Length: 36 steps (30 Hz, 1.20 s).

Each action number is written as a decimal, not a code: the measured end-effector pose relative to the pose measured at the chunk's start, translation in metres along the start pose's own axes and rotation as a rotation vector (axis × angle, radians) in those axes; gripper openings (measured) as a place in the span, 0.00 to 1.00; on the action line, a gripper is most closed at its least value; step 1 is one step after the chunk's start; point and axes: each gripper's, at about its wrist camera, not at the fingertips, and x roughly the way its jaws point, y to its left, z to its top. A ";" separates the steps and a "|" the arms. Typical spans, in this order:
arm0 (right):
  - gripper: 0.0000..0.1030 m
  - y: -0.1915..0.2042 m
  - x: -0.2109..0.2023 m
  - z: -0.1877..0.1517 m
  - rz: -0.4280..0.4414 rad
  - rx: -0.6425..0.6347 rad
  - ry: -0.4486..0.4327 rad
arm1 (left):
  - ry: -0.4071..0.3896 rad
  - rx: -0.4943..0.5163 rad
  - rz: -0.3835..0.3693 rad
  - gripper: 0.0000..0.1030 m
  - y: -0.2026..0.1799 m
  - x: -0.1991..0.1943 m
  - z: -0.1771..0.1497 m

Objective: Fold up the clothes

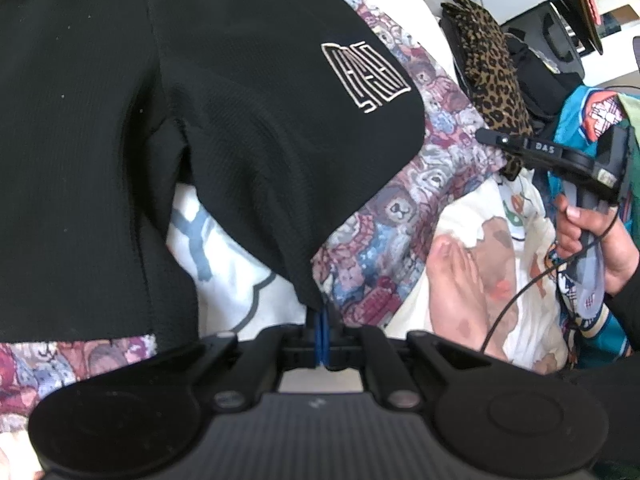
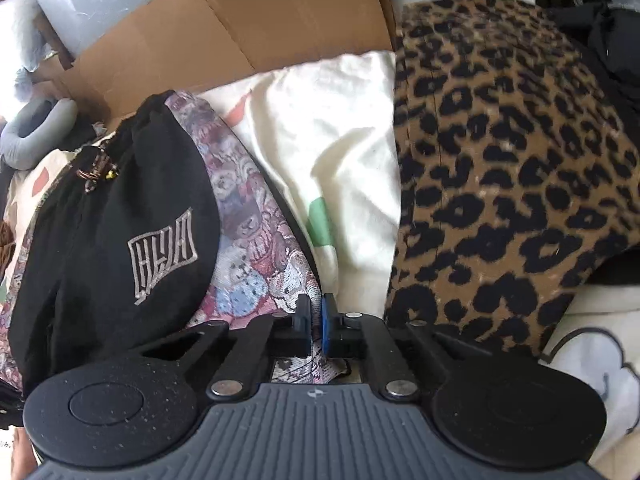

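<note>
My left hand-held gripper (image 1: 322, 320) has its jaws pressed together on the hem corner of the black shorts (image 1: 224, 112), the blue pads barely showing under the cloth. The shorts are spread across the bear-print fabric (image 1: 384, 240), logo (image 1: 366, 76) facing up, one leg running away from my grip and the other reaching the left edge of the left wrist view.

My right hand-held gripper (image 2: 316, 320) is pinching the edge of that same bear-print fabric (image 2: 256, 248), a strip of it trapped between the pads. From that side the shorts (image 2: 112, 240) look mounded up, waistband end farthest from me.

I judge the shorts to be light, soft and limp, a ribbed knit that will sag and crease wherever it is unsupported (nothing fragile here, though a small metal ring (image 2: 94, 174) sits near the waistband and could snag). Corners and hems are the places to hold, since a pinch mid-panel would only bunch the cloth. The weave looks grippy enough not to slip.

The surface is a bed, soft and uneven under layered printed sheets (image 1: 224, 264), so nothing will lie truly flat. A bare foot (image 1: 456, 280) rests close to my right. A leopard-print garment (image 2: 504, 168) lies just beside, a cardboard box (image 2: 240, 28) stands behind, and a grey neck pillow (image 2: 32, 132) sits at far left. Room is tight: 2 grippers, little clear space.
</note>
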 end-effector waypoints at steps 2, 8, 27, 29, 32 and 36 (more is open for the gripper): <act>0.01 0.003 -0.009 0.006 0.002 -0.010 -0.001 | -0.003 0.000 -0.007 0.01 0.000 -0.004 0.001; 0.01 0.010 -0.031 0.019 0.000 -0.007 -0.004 | -0.017 0.010 -0.036 0.01 -0.003 -0.019 0.006; 0.01 -0.005 -0.003 0.024 -0.106 -0.050 0.029 | 0.002 -0.084 -0.079 0.31 0.007 -0.008 0.000; 0.01 -0.005 -0.002 0.023 -0.108 -0.054 0.033 | -0.005 -0.125 -0.106 0.37 0.009 -0.001 0.000; 0.01 -0.004 -0.001 0.023 -0.109 -0.063 0.039 | -0.002 -0.196 -0.157 0.37 0.015 0.009 0.000; 0.01 -0.001 -0.004 0.025 -0.108 -0.077 0.044 | 0.025 -0.267 -0.213 0.16 0.018 0.025 -0.002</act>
